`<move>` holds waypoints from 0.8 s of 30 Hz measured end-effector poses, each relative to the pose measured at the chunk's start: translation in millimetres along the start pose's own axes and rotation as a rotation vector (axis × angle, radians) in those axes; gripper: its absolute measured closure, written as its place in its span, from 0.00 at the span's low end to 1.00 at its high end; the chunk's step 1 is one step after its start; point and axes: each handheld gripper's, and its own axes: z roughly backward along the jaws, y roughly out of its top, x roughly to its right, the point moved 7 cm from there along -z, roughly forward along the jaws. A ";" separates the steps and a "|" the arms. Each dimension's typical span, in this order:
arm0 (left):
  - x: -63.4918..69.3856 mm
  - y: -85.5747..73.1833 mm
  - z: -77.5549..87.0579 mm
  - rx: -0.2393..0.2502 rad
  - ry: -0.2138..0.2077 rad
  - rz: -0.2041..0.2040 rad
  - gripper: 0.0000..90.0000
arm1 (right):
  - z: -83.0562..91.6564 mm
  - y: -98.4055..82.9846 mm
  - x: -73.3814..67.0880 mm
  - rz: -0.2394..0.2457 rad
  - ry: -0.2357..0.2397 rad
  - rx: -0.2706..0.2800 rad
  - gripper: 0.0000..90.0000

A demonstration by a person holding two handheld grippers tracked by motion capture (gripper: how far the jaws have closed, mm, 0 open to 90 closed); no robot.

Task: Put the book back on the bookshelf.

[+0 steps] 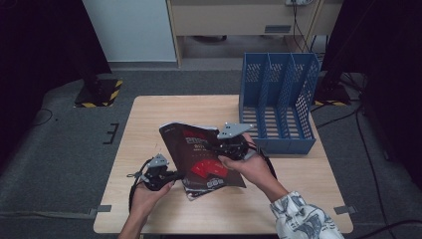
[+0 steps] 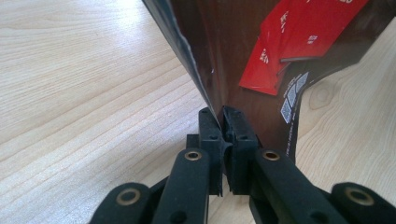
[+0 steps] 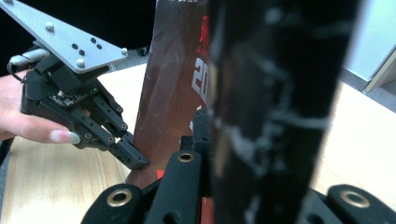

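Presently catalogued: one dark-covered magazine (image 1: 201, 157) with red graphics, held tilted above the wooden bench (image 1: 149, 119), near its middle, between both claws. Left claw (image 1: 174, 175), held in the left hand (image 1: 149, 191), pressed together on the magazine's lower left edge; seen in the left gripper view (image 2: 223, 122) with black jaws closed tight on the cover's corner, pale wood grain of the bench behind. Right claw (image 1: 224, 149), held in the right hand (image 1: 251, 167), pinching the magazine's right edge, grey three-cornered plate uppermost; seen in the right gripper view (image 3: 205, 135) with the magazine (image 3: 177, 84) standing upright between the jaws, one blurred dark jaw close to the lens, and the left claw (image 3: 140, 161) gripping the opposite edge farther off. Also noted: blue slotted file rack (image 1: 278, 104), three compartments, standing upright at the far right of the bench, just beside the right claw, apart from the magazine. Patterned sleeve (image 1: 303, 216) at the near right edge.
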 end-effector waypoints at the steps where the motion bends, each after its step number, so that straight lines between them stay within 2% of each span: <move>1: 0.0 0.2 0.2 0.007 -0.004 0.002 0.94 | 1.0 -0.1 1.1 -0.009 -0.001 0.010 0.97; 3: -0.2 0.4 0.0 0.018 -0.009 0.002 0.92 | 1.3 0.0 1.3 -0.019 -0.002 0.020 0.97; 6: -0.3 -0.6 -1.6 0.021 -0.026 -0.002 0.80 | 2.8 0.2 1.6 -0.032 0.005 0.036 0.97; 7: -0.1 -1.3 -2.6 0.019 -0.030 0.005 0.80 | 3.2 0.4 1.3 -0.031 0.010 0.041 0.97; 10: 0.0 -2.3 -4.3 0.015 -0.037 0.006 0.72 | 4.6 1.3 0.3 -0.035 0.020 0.050 0.97; 11: 1.3 -3.4 -6.8 0.010 -0.054 0.014 0.70 | 5.8 2.4 0.2 -0.036 0.025 0.059 0.97; 14: 2.9 -5.4 -11.3 -0.009 -0.052 0.002 0.63 | 7.9 4.9 -0.1 -0.051 0.043 0.084 0.97; 16: 3.1 -6.0 -13.7 -0.020 -0.043 -0.016 0.64 | 9.9 7.7 -0.6 -0.060 0.052 0.104 0.97; 18: 2.5 -5.9 -12.9 -0.019 -0.035 -0.016 0.73 | 9.7 7.7 -0.6 -0.058 0.050 0.106 0.97; 19: 1.8 -5.5 -11.6 -0.013 -0.033 -0.013 0.73 | 9.3 7.5 -0.6 -0.059 0.052 0.108 0.97; 21: 0.7 -4.4 -8.6 -0.006 -0.044 0.006 0.81 | 8.6 7.0 -0.2 -0.071 0.055 0.113 0.97; 24: 1.0 -2.3 -6.2 0.003 -0.046 0.007 0.91 | 7.6 8.5 0.3 -0.067 0.054 0.127 0.97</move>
